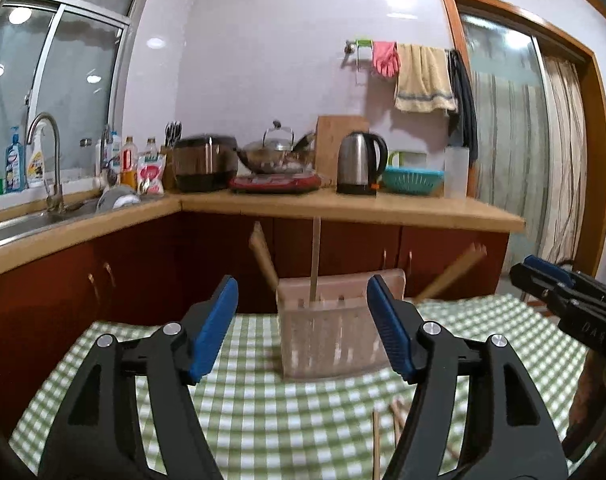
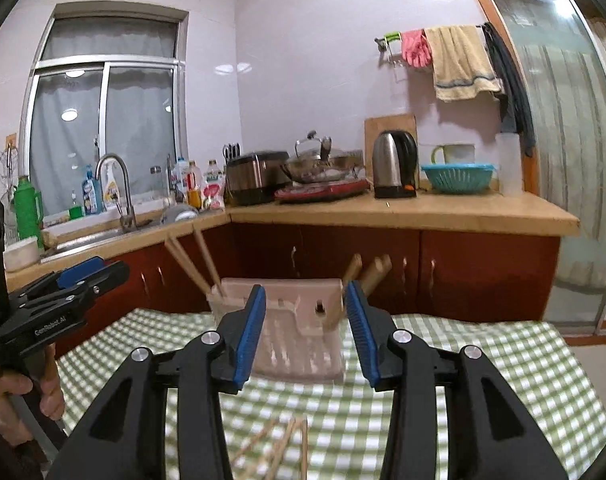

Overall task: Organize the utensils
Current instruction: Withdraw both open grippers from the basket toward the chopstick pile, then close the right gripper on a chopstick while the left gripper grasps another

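Note:
A translucent pinkish utensil holder stands on the green checked tablecloth, with wooden chopsticks leaning out of it on both sides. More chopsticks lie loose on the cloth, close under the grippers. My left gripper is open and empty, short of the holder. My right gripper is open too, narrower, with nothing between its blue pads. Each gripper shows at the edge of the other's view: the right gripper, the left gripper.
The table with the checked cloth ends just past the holder. Behind it runs a wooden kitchen counter with a kettle, a wok, a rice cooker, a teal basket and a sink. A hand holds the left gripper's handle.

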Tool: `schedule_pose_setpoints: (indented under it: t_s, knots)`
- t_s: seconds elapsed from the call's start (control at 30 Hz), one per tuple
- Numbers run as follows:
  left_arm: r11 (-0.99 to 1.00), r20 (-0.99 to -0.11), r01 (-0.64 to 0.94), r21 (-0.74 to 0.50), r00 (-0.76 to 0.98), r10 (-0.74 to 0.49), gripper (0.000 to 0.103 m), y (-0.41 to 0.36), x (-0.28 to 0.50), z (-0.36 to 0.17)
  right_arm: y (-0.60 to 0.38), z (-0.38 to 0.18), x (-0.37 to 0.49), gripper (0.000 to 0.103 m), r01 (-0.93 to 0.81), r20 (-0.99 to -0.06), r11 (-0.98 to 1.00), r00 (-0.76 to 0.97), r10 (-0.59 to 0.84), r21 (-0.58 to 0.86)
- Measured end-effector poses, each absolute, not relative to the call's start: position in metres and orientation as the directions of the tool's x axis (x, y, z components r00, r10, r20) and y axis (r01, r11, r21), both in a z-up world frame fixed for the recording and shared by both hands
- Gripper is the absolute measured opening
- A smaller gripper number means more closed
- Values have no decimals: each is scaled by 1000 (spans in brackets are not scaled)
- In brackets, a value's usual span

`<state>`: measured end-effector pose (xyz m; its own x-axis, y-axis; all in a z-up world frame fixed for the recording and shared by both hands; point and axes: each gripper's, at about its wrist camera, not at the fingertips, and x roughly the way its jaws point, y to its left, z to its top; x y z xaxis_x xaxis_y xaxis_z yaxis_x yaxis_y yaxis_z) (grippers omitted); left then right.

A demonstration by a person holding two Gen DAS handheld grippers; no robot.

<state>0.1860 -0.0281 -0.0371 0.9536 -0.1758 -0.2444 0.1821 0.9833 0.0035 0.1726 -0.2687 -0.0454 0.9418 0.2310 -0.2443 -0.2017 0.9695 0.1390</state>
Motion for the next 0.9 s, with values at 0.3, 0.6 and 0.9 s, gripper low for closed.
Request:
schedule_pose_setpoints:
  t_s: [0.3, 0.6, 0.9]
  knots:
    - [986, -388, 165, -11, 908, -156, 65, -16, 149, -99, -270, -106, 121, 42, -147, -357, 983, 917, 177, 108]
    - [982, -494, 187, 1, 854, -163, 64, -18, 115, -150, -263, -160, 91, 42, -176, -464, 979, 862, 203, 101]
    - [975, -568, 222, 8, 804, -178, 56, -28, 100, -185, -258, -192, 76, 36, -204, -518, 974, 826, 224, 95]
